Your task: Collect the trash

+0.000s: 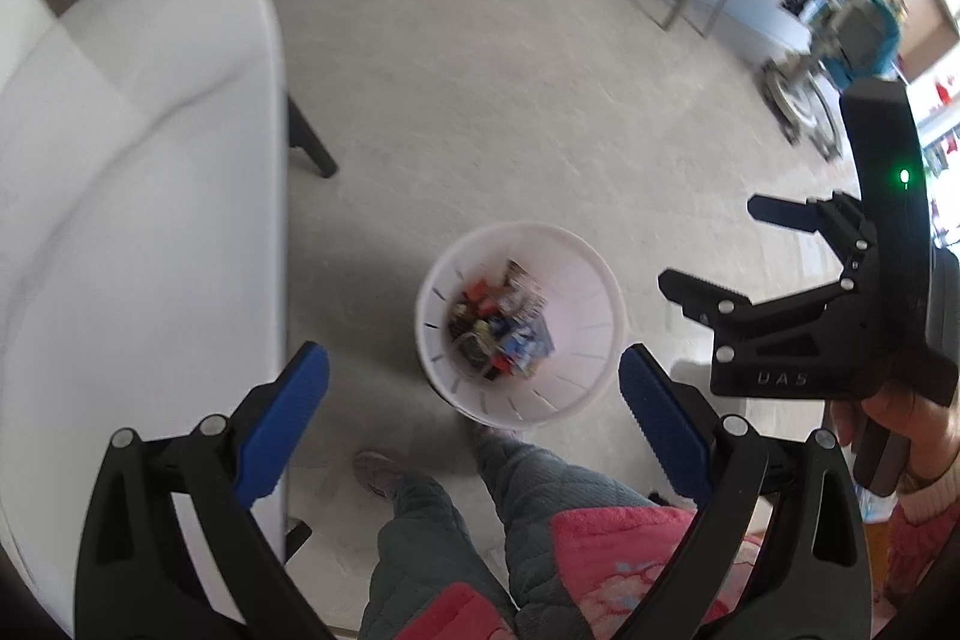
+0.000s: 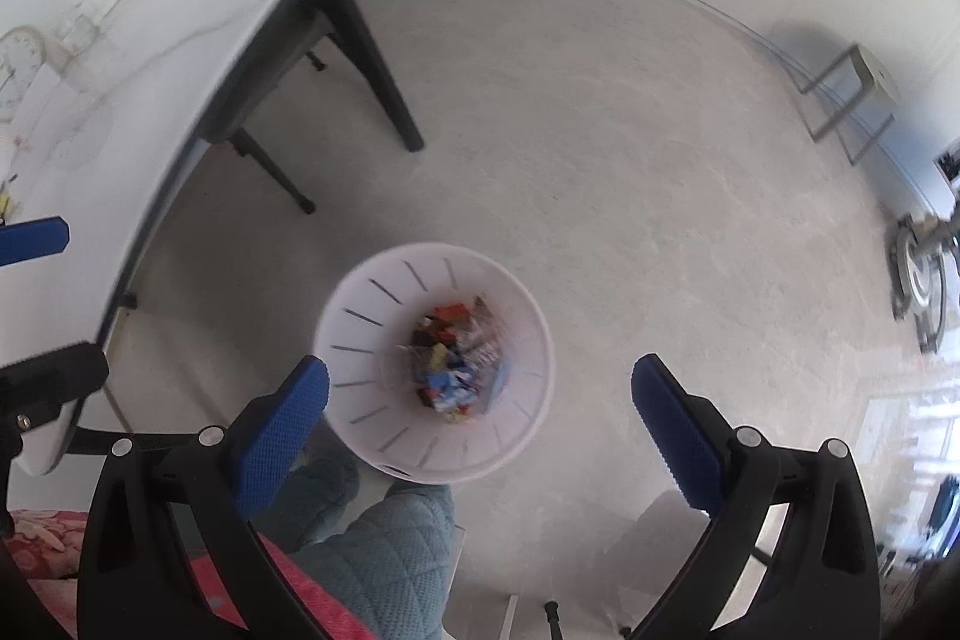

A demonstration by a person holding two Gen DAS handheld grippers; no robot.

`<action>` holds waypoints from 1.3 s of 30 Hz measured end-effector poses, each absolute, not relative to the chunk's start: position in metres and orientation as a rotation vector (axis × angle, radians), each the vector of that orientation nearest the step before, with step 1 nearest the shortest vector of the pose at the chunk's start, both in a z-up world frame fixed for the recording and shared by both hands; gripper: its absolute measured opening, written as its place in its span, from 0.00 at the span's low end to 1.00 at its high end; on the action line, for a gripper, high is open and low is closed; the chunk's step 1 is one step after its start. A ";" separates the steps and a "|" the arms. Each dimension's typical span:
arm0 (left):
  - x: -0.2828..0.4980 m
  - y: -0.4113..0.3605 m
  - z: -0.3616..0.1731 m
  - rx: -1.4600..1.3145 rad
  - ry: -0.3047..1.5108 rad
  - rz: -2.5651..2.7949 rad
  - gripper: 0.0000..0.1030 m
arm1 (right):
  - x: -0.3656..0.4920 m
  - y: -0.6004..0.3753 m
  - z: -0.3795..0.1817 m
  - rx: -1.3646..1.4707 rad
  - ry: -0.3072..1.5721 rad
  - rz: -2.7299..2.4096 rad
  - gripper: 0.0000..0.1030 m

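Left wrist view, left gripper [image 1: 474, 382]: jaws wide, empty, above white slotted plastic bin [image 1: 591, 292] of wrappers
Right gripper [image 2: 480, 388]: jaws wide, empty

Both grippers point steeply down, jaws wide, nothing between them.

The left gripper [image 1: 474, 394] aims almost straight at the floor, its blue pads [image 1: 288, 418] spread far apart with nothing held. The right gripper [image 2: 480, 400] is tipped down just as steeply, its blue-padded fingers [image 2: 675, 430] also wide and bare. Seen from the left wrist, the right gripper sits near on the right side, gripped from below by a hand [image 1: 900, 418] in a pale cuff [image 1: 930, 496].
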State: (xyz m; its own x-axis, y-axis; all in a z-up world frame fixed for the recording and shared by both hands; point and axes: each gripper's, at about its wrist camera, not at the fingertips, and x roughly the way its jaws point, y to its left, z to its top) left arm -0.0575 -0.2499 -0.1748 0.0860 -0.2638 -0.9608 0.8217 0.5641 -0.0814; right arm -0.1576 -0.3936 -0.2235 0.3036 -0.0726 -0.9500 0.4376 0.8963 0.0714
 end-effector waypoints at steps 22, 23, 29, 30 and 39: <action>0.027 -0.080 -0.100 0.193 1.116 -0.455 0.92 | -0.035 -0.267 -0.126 0.139 1.107 -0.079 0.97; 0.028 -0.077 -0.099 0.191 1.112 -0.450 0.92 | -0.034 -0.264 -0.126 0.136 1.107 -0.077 0.97; 0.034 -0.059 -0.085 0.164 1.078 -0.390 0.92 | -0.021 -0.244 -0.115 0.121 1.089 -0.063 0.97; 0.035 -0.055 -0.083 0.157 1.070 -0.381 0.92 | -0.018 -0.240 -0.111 0.116 1.080 -0.058 0.97; 0.035 -0.021 -0.026 0.126 0.911 -0.254 0.92 | 0.002 -0.201 -0.054 0.041 0.932 0.001 0.97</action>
